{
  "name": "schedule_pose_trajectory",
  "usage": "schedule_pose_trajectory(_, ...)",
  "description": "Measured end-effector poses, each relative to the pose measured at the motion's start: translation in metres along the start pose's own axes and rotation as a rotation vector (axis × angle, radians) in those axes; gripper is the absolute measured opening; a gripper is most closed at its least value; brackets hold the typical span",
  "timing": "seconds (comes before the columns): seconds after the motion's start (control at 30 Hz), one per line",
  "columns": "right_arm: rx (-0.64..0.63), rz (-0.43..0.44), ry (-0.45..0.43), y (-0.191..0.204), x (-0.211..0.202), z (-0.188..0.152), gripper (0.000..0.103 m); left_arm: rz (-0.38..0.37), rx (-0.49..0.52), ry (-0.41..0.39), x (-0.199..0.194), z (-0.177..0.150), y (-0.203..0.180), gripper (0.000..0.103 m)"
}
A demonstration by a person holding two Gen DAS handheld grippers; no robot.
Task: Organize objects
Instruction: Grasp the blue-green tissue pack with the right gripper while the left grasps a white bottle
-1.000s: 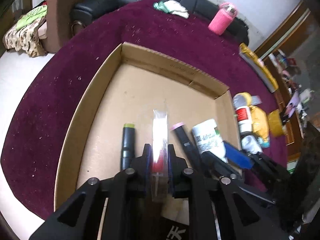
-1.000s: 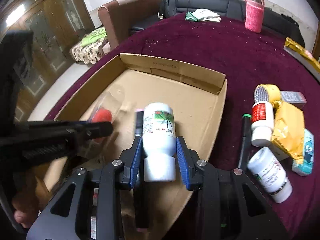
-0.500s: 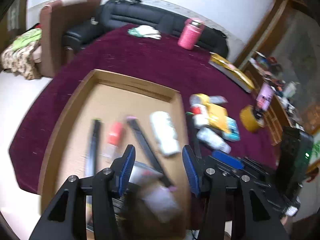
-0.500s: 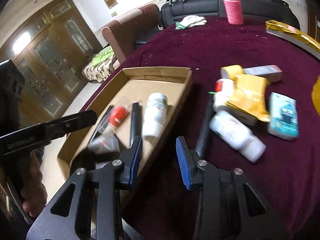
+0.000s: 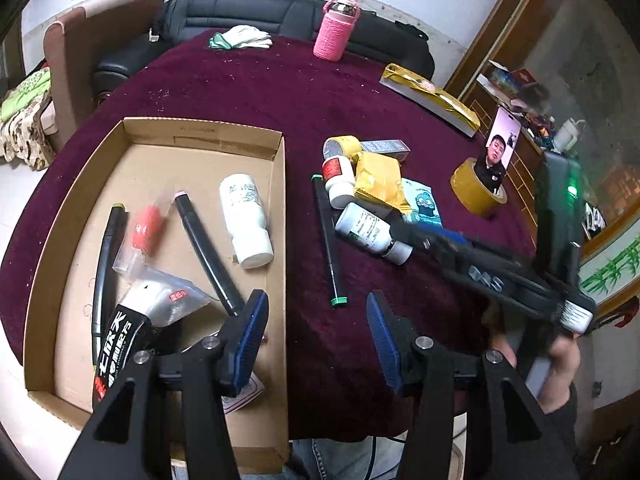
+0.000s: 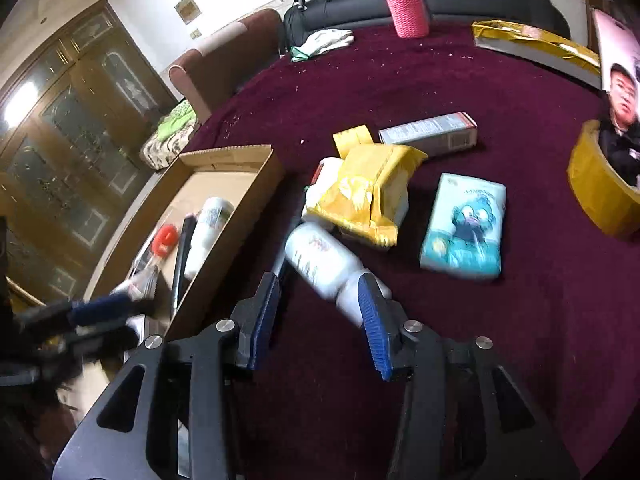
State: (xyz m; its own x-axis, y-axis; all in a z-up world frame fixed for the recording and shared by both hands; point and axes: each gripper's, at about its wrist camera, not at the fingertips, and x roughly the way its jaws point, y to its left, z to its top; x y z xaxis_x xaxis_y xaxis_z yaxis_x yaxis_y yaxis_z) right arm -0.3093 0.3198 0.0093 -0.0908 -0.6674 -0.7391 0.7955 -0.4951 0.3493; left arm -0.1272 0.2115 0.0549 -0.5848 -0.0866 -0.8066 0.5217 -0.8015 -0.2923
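Both grippers are empty. The left gripper (image 5: 318, 322) has its jaws opening, with only the bare maroon tablecloth (image 5: 280, 92) and the near wall of the cardboard box (image 5: 280, 216) between them; no pad touches anything. The right gripper (image 6: 318, 312) also has its jaws opening; a white bottle (image 6: 320, 260) lies on the cloth just ahead of the fingertips, its cap end near the right pad, though motion blur leaves contact unclear and no grip is evident. Ahead and to the left of the left fingers, the box already holds a white bottle with printed label (image 5: 245, 220), two black markers (image 5: 208, 256), a red item in a clear sleeve (image 5: 144, 224) and a packet in clear plastic (image 5: 160, 300). Ahead and to the right of those fingers, items remain on the cloth: a green-capped marker (image 5: 328, 240) just outside the box wall, a red-labelled bottle (image 5: 338, 178), a yellow pouch (image 6: 368, 192), a teal tissue pack (image 6: 464, 224), a grey carton (image 6: 428, 132) and a roll of yellow tape (image 5: 478, 184) further right. Assessment: sorting is roughly half complete, five items boxed and a similar number outstanding. The bottle lying nearest the right fingers appears the likely next pick; the pink-sleeved flask (image 5: 335, 30) far ahead may not be in scope.
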Motion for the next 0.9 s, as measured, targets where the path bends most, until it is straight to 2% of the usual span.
schedule_pose_trajectory(0.03, -0.003, -0.030, -0.005, -0.002, 0.005, 0.005, 0.042, 0.000, -0.004, 0.004, 0.002, 0.000, 0.001, 0.052)
schedule_pose_trajectory(0.17, -0.020, -0.034, 0.060, -0.005, 0.025, 0.003, 0.046, 0.005, -0.019, 0.021, 0.011, 0.004, 0.004, 0.052)
schedule_pose_trajectory(0.23, -0.051, -0.024, 0.065, 0.002, 0.024, -0.005, 0.046, 0.004, -0.026, 0.022, 0.015, 0.006, 0.004, 0.052)
schedule_pose_trajectory(0.33, -0.086, 0.045, 0.031, 0.015, 0.005, -0.014, 0.046, 0.002, -0.013, 0.031, 0.023, 0.011, -0.002, 0.052)
schedule_pose_trajectory(0.4, -0.052, -0.024, 0.005, 0.010, -0.004, -0.017, 0.046, 0.030, 0.037, 0.027, 0.029, 0.013, -0.015, 0.052)
schedule_pose_trajectory(0.47, 0.014, -0.045, -0.019, -0.006, -0.014, -0.019, 0.046, 0.017, 0.090, 0.030, 0.037, 0.016, -0.028, 0.052)
schedule_pose_trajectory(0.63, 0.104, -0.125, -0.029, -0.044, -0.022, -0.024, 0.046, -0.014, 0.106, 0.073, 0.067, 0.030, -0.045, 0.052)
schedule_pose_trajectory(0.77, 0.212, -0.087, -0.012, -0.072, -0.018, -0.017, 0.046, -0.014, 0.129, 0.108, 0.090, 0.037, -0.062, 0.052)
schedule_pose_trajectory(0.9, 0.209, -0.134, -0.019, -0.081, -0.018, -0.001, 0.046, 0.027, 0.135, 0.136, 0.114, 0.041, -0.074, 0.052)
